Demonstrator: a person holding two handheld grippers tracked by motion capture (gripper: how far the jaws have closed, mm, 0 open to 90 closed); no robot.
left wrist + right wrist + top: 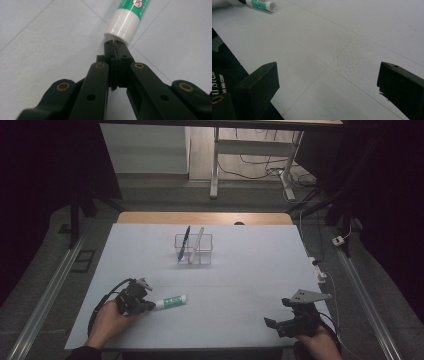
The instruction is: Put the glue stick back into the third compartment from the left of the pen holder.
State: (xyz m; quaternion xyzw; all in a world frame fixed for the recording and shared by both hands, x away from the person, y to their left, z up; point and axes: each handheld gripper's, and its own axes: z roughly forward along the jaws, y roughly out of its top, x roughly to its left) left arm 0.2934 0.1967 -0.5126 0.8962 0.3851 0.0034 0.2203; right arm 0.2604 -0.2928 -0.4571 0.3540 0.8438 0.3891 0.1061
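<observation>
A white-covered table (250, 270) is shown from above, with a clear divided holder (193, 249) standing near its middle. A dark blue pen (185, 242) and a pale pen (196, 244) are already leaned inside the holder, so that part of the tidying is judged to be done.

A green-and-white tube (171, 301) is left lying flat on the near left part of the table, well apart from the holder; its transfer is judged to be outstanding. The tube is also seen at the top of the left gripper view (126, 18) and, far off, at the top left of the right gripper view (262, 4).

The left gripper (148, 306) is held at the tube's white cap end. In the left gripper view its jaws are pressed together with nothing between them, and their tips (114, 45) are placed right at the cap; whether they touch it cannot be told. No grasp is yet made.

The right gripper (274, 324) is rested at the near right of the table, jaws spread wide and empty.

The tube's print is cut off and too small to read. The number of compartments in the holder cannot be made out.
</observation>
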